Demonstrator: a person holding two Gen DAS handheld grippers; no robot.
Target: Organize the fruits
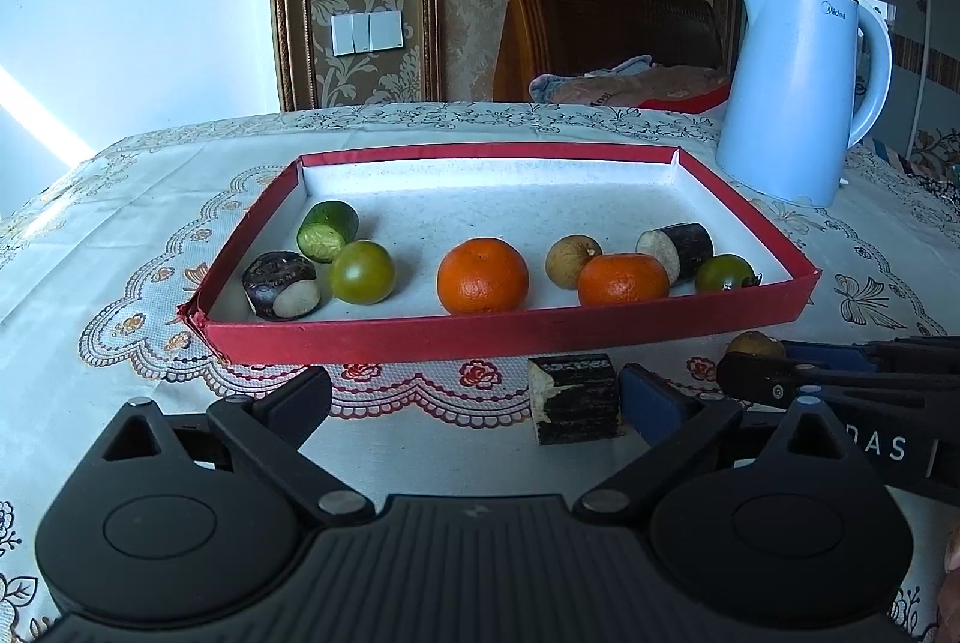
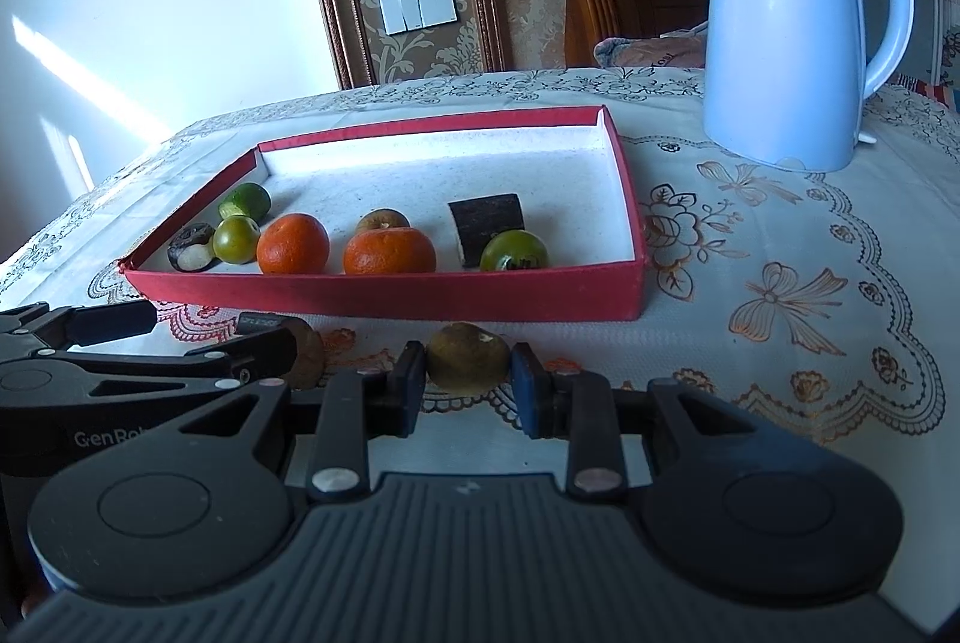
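My left gripper (image 1: pixel 474 400) stands open wide over the tablecloth, just in front of the red tray (image 1: pixel 504 328). A dark sugarcane piece (image 1: pixel 573 400) rests on the cloth between its fingers, close to the right pad and far from the left one. My right gripper (image 2: pixel 469 385) is shut on a round brown-green fruit (image 2: pixel 468 358), also in front of the tray (image 2: pixel 384 292). In the tray lie two oranges (image 1: pixel 483 275) (image 1: pixel 623 278), a cucumber piece (image 1: pixel 327 230), two green fruits, two dark sugarcane pieces and a brown fruit (image 1: pixel 570 253).
A pale blue kettle (image 1: pixel 792 96) (image 2: pixel 786 24) stands on the table to the right behind the tray. The right gripper (image 1: pixel 780 379) lies close beside the left one. Bare embroidered tablecloth (image 2: pixel 780 295) stretches to the right of the tray. A wooden headboard and bedding are behind the table.
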